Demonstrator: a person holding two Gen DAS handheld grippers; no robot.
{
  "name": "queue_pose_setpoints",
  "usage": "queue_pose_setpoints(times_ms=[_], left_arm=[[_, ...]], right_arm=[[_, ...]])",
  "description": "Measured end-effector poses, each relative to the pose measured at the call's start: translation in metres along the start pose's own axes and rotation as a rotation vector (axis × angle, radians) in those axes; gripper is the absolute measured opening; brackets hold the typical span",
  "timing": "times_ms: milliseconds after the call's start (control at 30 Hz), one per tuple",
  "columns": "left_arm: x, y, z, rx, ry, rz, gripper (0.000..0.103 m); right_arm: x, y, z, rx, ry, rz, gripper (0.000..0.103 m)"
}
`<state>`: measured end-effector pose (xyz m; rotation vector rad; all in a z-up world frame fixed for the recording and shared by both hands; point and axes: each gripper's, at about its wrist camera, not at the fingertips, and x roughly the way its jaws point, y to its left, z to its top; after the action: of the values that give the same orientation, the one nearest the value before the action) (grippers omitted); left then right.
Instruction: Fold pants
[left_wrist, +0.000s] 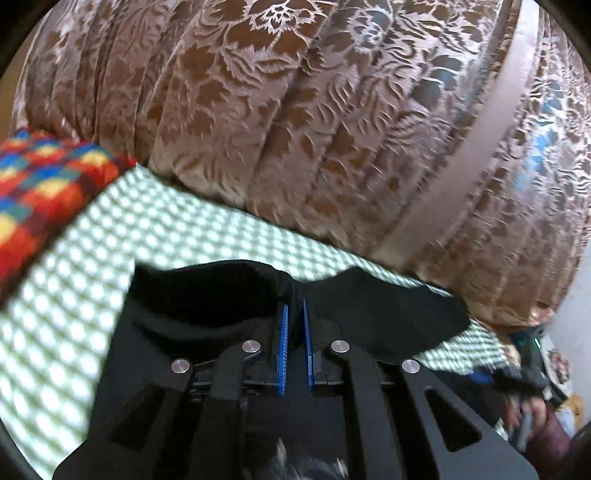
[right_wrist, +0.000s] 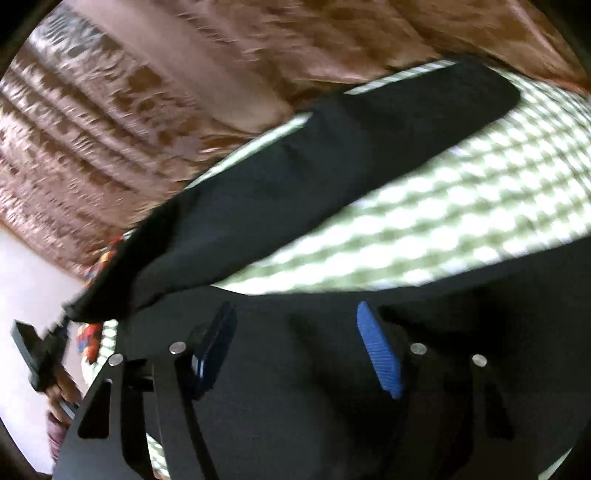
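The black pants (right_wrist: 295, 177) lie on a green-and-white checked sheet (right_wrist: 461, 214). One leg stretches from the far right toward the left, where my left gripper (right_wrist: 64, 317) holds its end lifted. In the left wrist view my left gripper (left_wrist: 294, 317) is shut with its blue pads pinching a bunched edge of the black pants (left_wrist: 221, 295). My right gripper (right_wrist: 295, 332) is open, its blue pads (right_wrist: 380, 350) wide apart just above another part of the black fabric (right_wrist: 295, 387) below it.
A brown floral curtain or bedspread (left_wrist: 295, 110) hangs behind the bed. A multicoloured checked cushion (left_wrist: 44, 184) lies at the left on the sheet (left_wrist: 92, 277). The person's hand (left_wrist: 535, 417) and clutter show at the lower right.
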<state>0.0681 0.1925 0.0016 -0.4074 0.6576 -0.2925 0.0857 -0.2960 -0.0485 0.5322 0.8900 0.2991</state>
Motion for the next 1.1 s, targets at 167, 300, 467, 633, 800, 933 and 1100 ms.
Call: queue_pose_setpoints(times_ms=[167, 300, 467, 633, 800, 933, 1100], left_arm=[[-0.023, 0.001, -0.043, -0.087, 0.034, -0.025, 0.006], [-0.036, -0.003, -0.051, -0.096, 0.019, -0.065, 0.006], [-0.044, -0.007, -0.057, -0.062, 0.030, -0.083, 0.006], [-0.049, -0.006, -0.065, -0.044, 0.051, -0.101, 0.006], [-0.051, 0.000, -0.064, -0.036, 0.065, -0.102, 0.006], [-0.044, 0.009, -0.038, -0.030, 0.011, -0.035, 0.006], [-0.038, 0.048, 0.008, -0.097, -0.098, 0.061, 0.006]], right_arm=[[0.040, 0.031, 0.041, 0.023, 0.062, 0.121, 0.057], [0.079, 0.051, 0.075, 0.073, 0.114, 0.173, 0.053], [0.121, 0.070, 0.112, 0.142, 0.163, 0.209, 0.053], [0.165, 0.082, 0.140, 0.215, 0.213, 0.163, 0.053], [0.191, 0.077, 0.151, 0.261, 0.231, 0.095, 0.028], [0.177, 0.079, 0.150, 0.201, 0.173, 0.076, 0.011], [0.101, 0.085, 0.128, 0.069, 0.050, 0.201, 0.011]])
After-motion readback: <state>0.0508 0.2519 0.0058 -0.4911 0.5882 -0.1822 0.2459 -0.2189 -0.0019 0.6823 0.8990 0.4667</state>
